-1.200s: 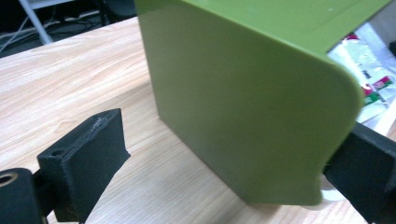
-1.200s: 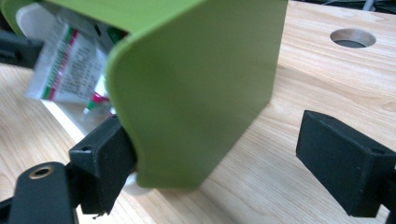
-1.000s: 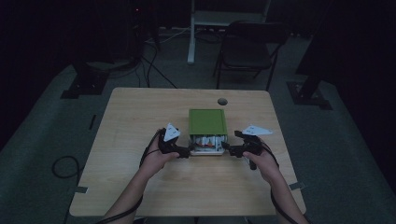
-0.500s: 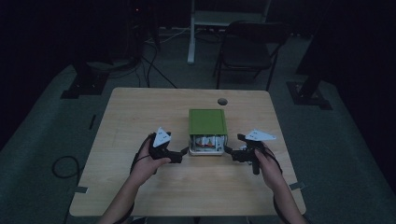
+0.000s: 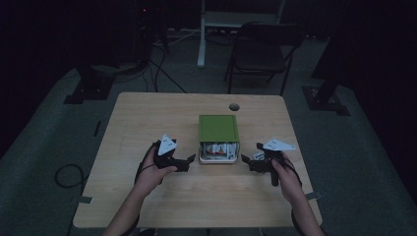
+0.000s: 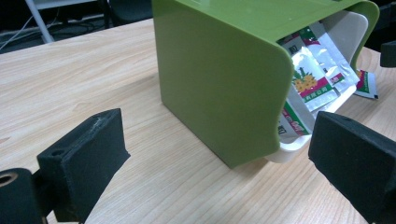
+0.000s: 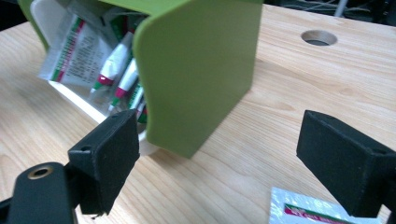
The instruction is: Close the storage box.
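Both tongs stand wide and empty on either flank of a green box, the left tongs point(image 5: 189, 161) and the right tongs point(image 5: 247, 162) held low over the wooden counter point(image 5: 147, 123), each just beside a lower corner of the box and clear of it. The green box point(image 5: 219, 129) sits between them, its open front toward the person, a white tray point(image 6: 343, 28) inside crammed with foil sachets point(image 6: 310, 77) printed in red and green. The flanking stance looks like readiness to steady the box from both sides or to pick at what it holds.

The left tongs' own view point(image 6: 219, 172) looks along the box's side wall and past it to a sachet lying loose on the counter beyond the front point(image 6: 366, 84). The right tongs' own view point(image 7: 243, 163) catches the opposite wall, the packets standing on edge in the tray, and one loose sachet point(image 7: 310, 210) just under its far jaw, a detail too small to read from above. The high view alone takes in the cable hole point(image 5: 234, 106) beyond the box and a folding chair point(image 5: 265, 49) past the counter.
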### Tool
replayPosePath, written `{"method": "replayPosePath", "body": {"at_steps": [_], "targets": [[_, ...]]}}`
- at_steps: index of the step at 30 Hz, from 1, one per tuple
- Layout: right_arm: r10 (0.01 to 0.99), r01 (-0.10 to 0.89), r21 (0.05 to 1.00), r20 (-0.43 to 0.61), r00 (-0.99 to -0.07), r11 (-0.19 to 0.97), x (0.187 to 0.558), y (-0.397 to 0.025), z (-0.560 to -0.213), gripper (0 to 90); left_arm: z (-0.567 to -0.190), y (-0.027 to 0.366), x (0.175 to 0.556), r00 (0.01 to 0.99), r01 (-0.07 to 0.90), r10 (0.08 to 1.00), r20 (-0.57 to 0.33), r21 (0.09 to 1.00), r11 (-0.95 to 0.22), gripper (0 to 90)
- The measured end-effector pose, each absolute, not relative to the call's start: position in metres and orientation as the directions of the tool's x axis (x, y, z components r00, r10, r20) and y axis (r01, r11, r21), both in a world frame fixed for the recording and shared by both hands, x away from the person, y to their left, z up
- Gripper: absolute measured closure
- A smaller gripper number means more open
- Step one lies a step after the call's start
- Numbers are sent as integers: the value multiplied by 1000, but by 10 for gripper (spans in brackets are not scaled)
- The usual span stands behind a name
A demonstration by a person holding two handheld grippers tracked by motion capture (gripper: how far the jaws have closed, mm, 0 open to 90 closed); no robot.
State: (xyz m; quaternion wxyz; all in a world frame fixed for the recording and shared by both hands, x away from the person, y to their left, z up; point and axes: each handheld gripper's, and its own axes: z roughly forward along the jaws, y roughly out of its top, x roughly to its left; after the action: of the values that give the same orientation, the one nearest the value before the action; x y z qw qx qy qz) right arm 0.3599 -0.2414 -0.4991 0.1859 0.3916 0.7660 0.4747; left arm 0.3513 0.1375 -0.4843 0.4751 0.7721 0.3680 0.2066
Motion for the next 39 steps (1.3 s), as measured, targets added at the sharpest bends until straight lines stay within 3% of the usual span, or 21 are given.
{"method": "replayPosePath", "body": {"at_steps": [39], "targets": [[838,475,848,69,-541,237,332,-276,-525,128,-517,199,330,504,485,860,-79,850,-207,43]]}}
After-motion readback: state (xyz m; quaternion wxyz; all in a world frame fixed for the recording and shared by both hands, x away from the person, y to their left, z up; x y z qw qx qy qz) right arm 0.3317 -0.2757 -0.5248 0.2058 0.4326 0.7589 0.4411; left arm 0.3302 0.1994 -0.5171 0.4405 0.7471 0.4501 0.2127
